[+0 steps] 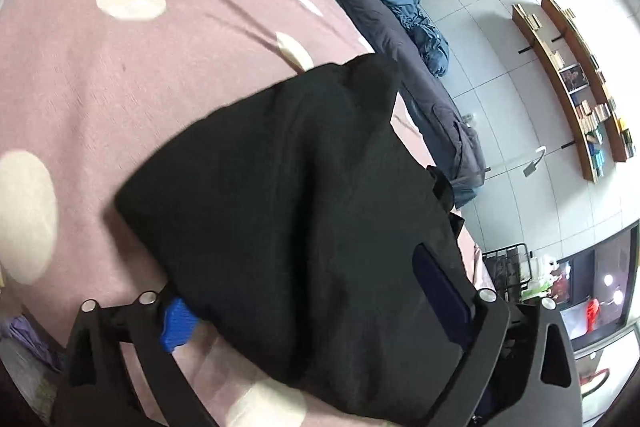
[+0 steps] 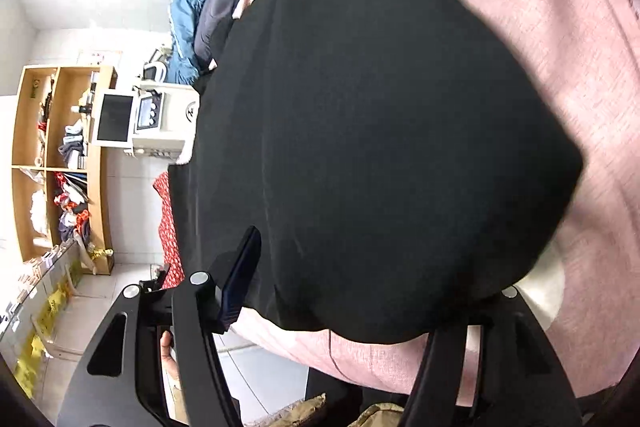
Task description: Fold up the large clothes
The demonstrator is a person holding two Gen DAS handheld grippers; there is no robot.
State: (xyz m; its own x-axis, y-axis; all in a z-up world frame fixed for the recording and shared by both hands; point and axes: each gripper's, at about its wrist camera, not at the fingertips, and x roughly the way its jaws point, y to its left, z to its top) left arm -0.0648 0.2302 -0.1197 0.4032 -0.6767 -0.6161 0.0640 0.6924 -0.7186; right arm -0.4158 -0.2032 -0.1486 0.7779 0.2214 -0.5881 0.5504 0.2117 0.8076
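The pink dotted bed (image 1: 120, 99) carries the black garment (image 1: 304, 195), folded into a thick bundle lying on the sheet. Judging from this, the fresh fold could slump or spring apart if a finger drags the cloth on withdrawal. The left hand-held gripper (image 1: 316, 311) is spread wide, the garment's near edge between its fingers, unpinched. The right hand-held gripper (image 2: 360, 307) likewise straddles the bundle's edge, jaws parted, gripping nothing
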